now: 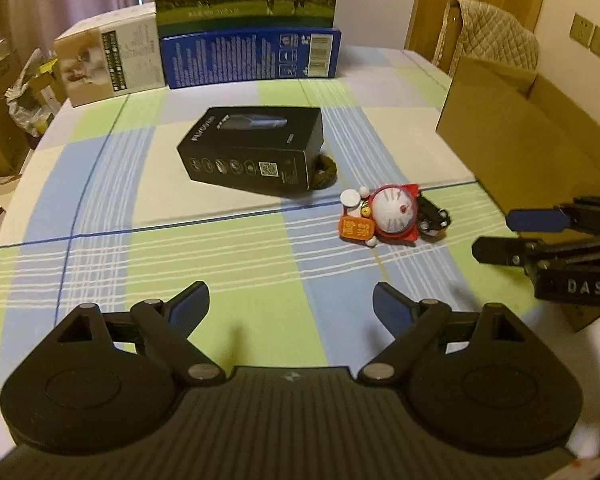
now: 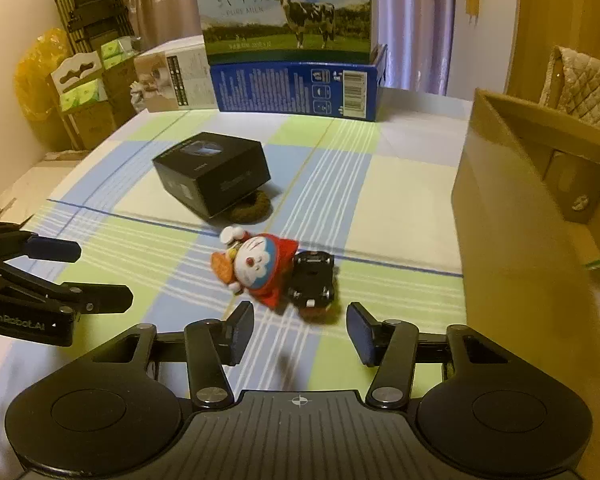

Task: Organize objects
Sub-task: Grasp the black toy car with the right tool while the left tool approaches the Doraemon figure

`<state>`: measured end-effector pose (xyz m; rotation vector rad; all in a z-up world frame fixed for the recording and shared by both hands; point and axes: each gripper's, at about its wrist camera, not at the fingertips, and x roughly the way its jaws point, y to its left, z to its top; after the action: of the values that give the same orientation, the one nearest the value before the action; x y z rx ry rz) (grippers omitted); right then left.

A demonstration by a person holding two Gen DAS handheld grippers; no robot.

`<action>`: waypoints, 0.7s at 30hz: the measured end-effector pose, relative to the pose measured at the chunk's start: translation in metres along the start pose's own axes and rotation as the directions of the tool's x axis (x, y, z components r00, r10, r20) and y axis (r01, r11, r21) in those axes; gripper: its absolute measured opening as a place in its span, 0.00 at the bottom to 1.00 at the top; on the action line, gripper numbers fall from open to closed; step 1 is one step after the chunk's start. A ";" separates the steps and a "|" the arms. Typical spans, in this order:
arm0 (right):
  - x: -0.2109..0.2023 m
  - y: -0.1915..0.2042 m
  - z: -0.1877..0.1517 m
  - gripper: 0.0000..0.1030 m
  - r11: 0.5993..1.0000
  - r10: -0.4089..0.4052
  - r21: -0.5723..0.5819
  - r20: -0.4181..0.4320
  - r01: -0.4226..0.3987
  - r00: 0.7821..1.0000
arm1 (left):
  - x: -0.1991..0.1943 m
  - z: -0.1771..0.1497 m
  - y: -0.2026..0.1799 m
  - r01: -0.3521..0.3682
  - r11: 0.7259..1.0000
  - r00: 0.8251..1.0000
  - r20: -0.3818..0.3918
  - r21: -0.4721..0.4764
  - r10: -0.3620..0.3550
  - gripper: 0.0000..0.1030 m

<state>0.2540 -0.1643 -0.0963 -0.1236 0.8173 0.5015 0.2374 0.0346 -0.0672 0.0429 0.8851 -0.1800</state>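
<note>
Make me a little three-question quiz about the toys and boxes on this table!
1. True or false: the right gripper is holding the Doraemon toy.
2. What lies partly under the black box? A) brown ring B) spoon C) sock
3. Fill in: the small black toy car touches the Doraemon toy's ____ cape.

Key: 1 false, both the right and the left gripper are open and empty. 2 A, the brown ring. 3 red.
</note>
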 end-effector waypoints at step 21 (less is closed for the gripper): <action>0.061 -0.002 0.013 0.29 0.998 0.037 -0.039 -0.050 -0.039 0.998 | 0.044 0.015 0.012 0.027 0.998 1.000 0.000 -0.051 -0.027 0.84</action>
<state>0.2988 -0.1389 -0.1321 -0.1578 0.8592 0.5529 0.2784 0.0390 -0.0916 -0.0167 0.8906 -0.1825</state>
